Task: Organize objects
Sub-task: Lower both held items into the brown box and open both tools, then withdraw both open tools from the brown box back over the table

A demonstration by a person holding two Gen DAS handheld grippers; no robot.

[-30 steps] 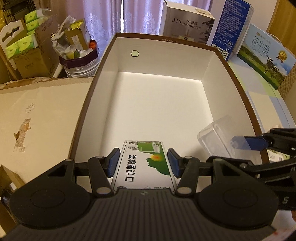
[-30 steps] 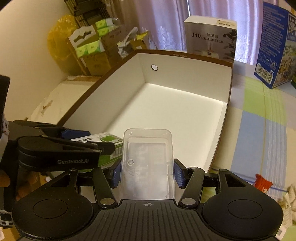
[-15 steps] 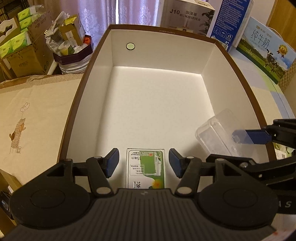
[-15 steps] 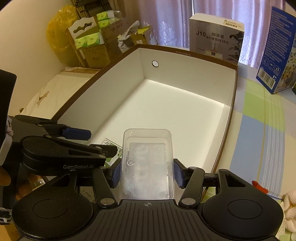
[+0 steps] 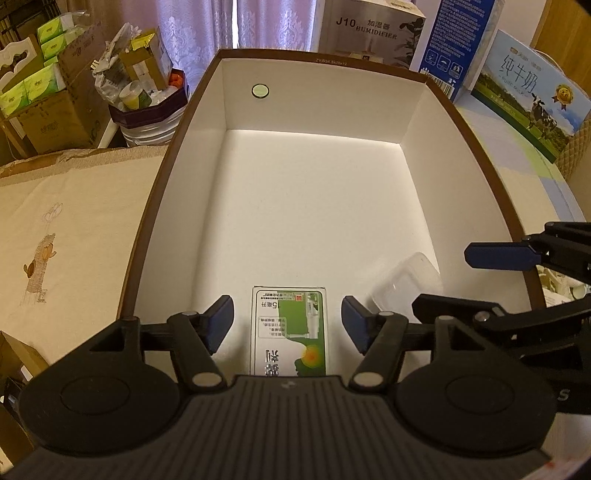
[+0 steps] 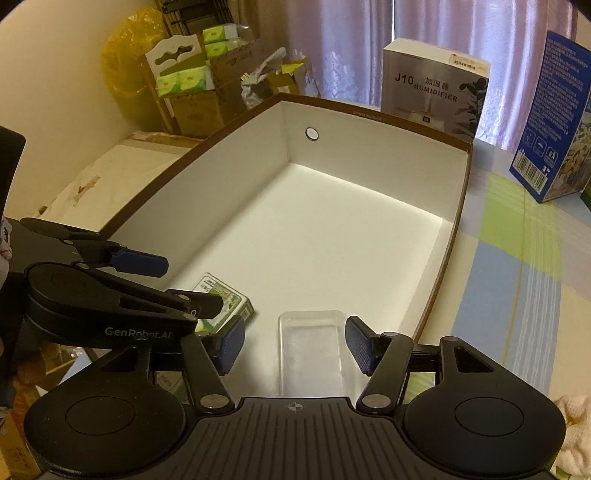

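Observation:
A large white box with a brown rim (image 5: 491, 177) (image 6: 463, 206) lies open in front of me. A green and white carton (image 5: 290, 328) (image 6: 225, 301) lies flat on its floor at the near end. A clear plastic container (image 5: 404, 286) (image 6: 310, 350) lies on the floor to its right. My left gripper (image 5: 288, 323) is open above the carton, fingers clear of it. My right gripper (image 6: 295, 345) is open above the clear container, not touching it. Each gripper shows in the other's view.
A J10 humidifier box (image 5: 369, 33) (image 6: 436, 96), a blue box (image 5: 461, 44) (image 6: 550, 136) and a milk carton pack (image 5: 528, 96) stand behind the white box. Cardboard boxes with green tissue packs (image 5: 40, 92) (image 6: 184, 85) stand at the left. A striped cloth (image 6: 524, 258) lies to the right.
Both grippers opened and let go: first the left dropped the green carton onto the box floor, then the right released the clear container. Both have lifted and drawn back a little.

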